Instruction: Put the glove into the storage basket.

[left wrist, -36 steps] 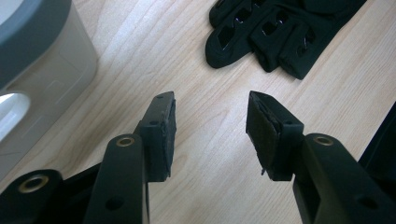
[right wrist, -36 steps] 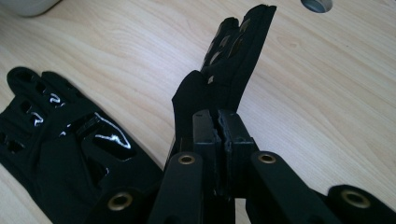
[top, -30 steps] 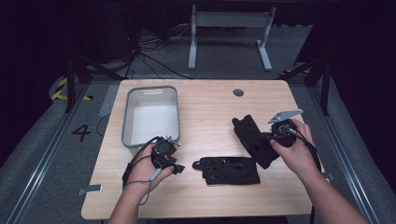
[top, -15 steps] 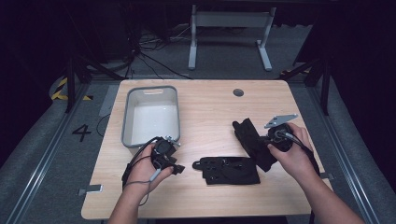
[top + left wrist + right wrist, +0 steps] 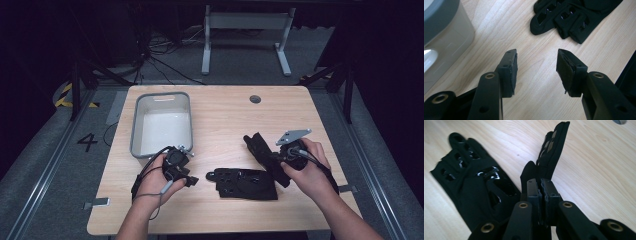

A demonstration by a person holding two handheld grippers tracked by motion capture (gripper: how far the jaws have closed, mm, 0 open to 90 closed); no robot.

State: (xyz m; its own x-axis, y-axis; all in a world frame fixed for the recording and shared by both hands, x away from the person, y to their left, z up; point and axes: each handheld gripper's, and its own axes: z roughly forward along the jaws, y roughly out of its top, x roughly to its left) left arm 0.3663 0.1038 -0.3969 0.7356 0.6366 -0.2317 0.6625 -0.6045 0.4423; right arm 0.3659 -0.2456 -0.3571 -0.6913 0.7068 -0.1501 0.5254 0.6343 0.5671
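While the right gripper (image 5: 541, 187) stands with its jaws pressed together on a fold of black fabric, the table's contents read as follows.

Item one: held glove (image 5: 552, 150), black, with pale patches along its upper edge. In the right gripper view it rises from the pinched fold and lies away across the wood, edge up. In the high view the same glove (image 5: 260, 150) stretches from the right gripper (image 5: 280, 159) toward the table's middle, its far end resting on the surface.

Item two: flat glove (image 5: 245, 184), black, with cut-out slots and glossy patches. It lies spread near the front of the table (image 5: 225, 110), between the two hands, its fingers pointing toward the left gripper (image 5: 192, 181). In the right gripper view the flat glove (image 5: 474, 182) lies just beside the held one; whether the two touch under the jaws I cannot tell.

Item three: left gripper, jaws released and well parted, nothing between the pads. The left gripper view shows bare wood between them (image 5: 536, 67), with the fingers of the flat glove (image 5: 564, 17) a little beyond the tips, apart from them.

Item four: grey bin (image 5: 162, 122), rectangular, pale inside, nothing visible in it. It stands on the left half of the table, just beyond the left hand (image 5: 155, 182). Its wall (image 5: 446, 42) shows at the left of the left gripper view.

Item five: right hand (image 5: 305, 172), wrapped around the gripper body, a grey three-cornered plate above it.
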